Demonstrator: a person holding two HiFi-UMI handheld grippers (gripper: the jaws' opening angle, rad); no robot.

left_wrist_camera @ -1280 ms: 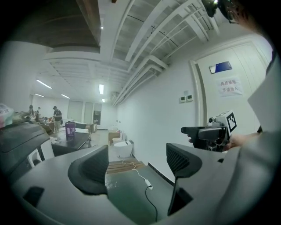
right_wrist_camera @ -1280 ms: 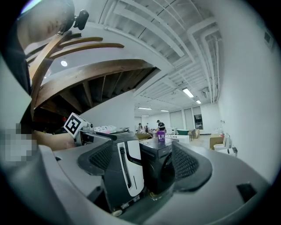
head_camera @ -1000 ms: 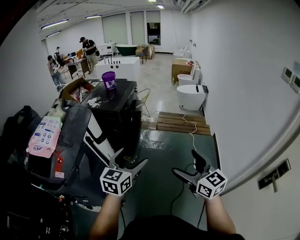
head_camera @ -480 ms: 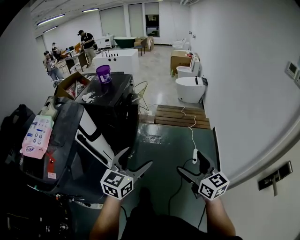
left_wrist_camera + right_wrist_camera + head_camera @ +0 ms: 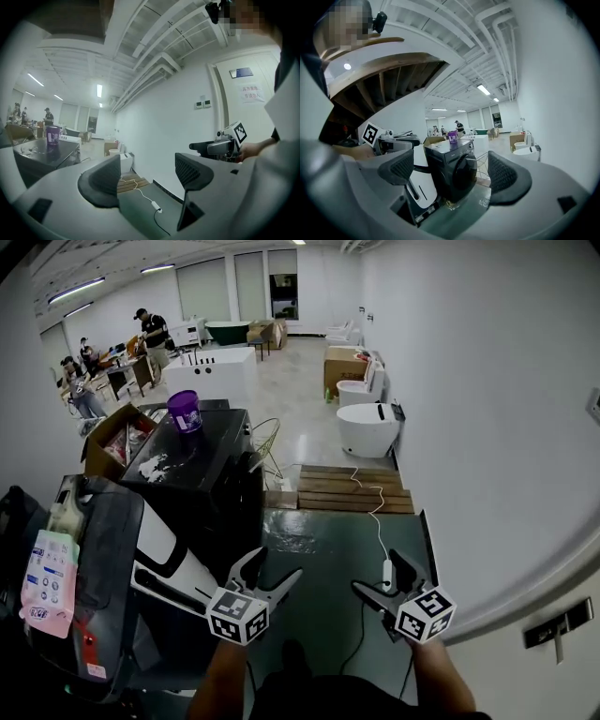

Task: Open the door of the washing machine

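So both grippers are just hanging in the air, holding nothing. The left gripper [image 5: 275,568] has its jaws spread wide. They've just been closing in a bit, but there's only air between them; its own view shows bare wall and floor through the gap. The right gripper [image 5: 378,573] is loose too, with the jaws well apart and not touching anything. Both point roughly level over the green floor [image 5: 323,545], side by side with a gap between them.

In the head view the washing machine [image 5: 202,479] sits at about 11 o'clock from the left gripper, well apart from both of them. It's a black front-loader. In the right gripper view it lines up right in the gap between the jaws, only far off, and its round door [image 5: 461,174] looks shut.

There's a purple tub [image 5: 185,412] on top of the machine. A wooden pallet [image 5: 356,488] lies at about 12 o'clock from the right gripper, and a white cable [image 5: 379,512] runs from it down the floor. Past the pallet is a white tub [image 5: 367,427]. A cardboard box [image 5: 111,437] is at about 10 o'clock, and a few people [image 5: 150,332] are way at the back.
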